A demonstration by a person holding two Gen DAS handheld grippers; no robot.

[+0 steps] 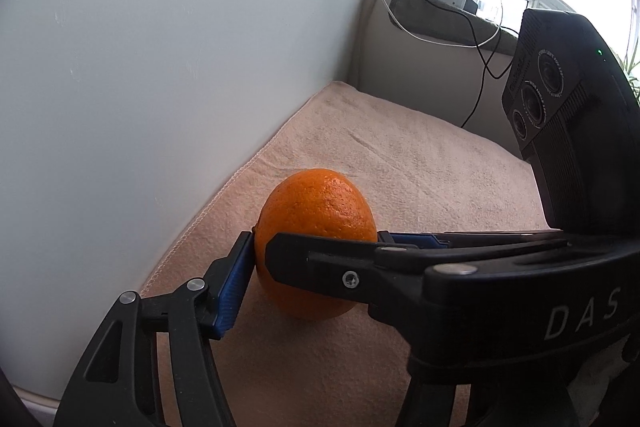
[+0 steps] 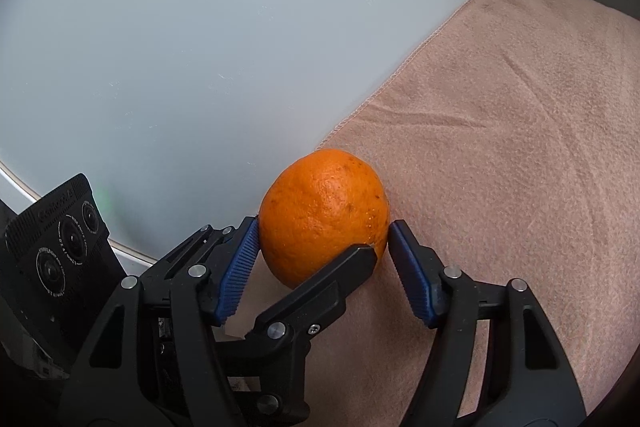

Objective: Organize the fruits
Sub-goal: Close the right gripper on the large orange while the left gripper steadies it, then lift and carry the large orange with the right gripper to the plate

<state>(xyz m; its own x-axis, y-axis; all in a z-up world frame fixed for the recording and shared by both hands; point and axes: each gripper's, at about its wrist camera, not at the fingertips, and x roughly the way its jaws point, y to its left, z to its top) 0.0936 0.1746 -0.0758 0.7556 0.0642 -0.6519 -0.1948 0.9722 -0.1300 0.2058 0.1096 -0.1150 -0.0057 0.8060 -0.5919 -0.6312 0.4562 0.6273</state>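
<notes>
One orange (image 1: 316,215) rests on a pink towel (image 1: 420,163) close to a white wall. In the left wrist view my left gripper (image 1: 316,247) has its blue pads on both sides of the orange, touching it. The right gripper's black finger (image 1: 320,263) crosses in front of the fruit. In the right wrist view the same orange (image 2: 320,211) sits between my right gripper's (image 2: 324,231) blue pads, the left pad touching, the right pad at its edge. The left gripper's finger (image 2: 340,279) reaches under the orange.
The white wall (image 1: 180,47) stands right behind the orange. A windowsill (image 1: 440,15) with a white device and cables lies at the back right. The other gripper's camera housing (image 1: 560,99) stands at the right; it also shows in the right wrist view (image 2: 56,247).
</notes>
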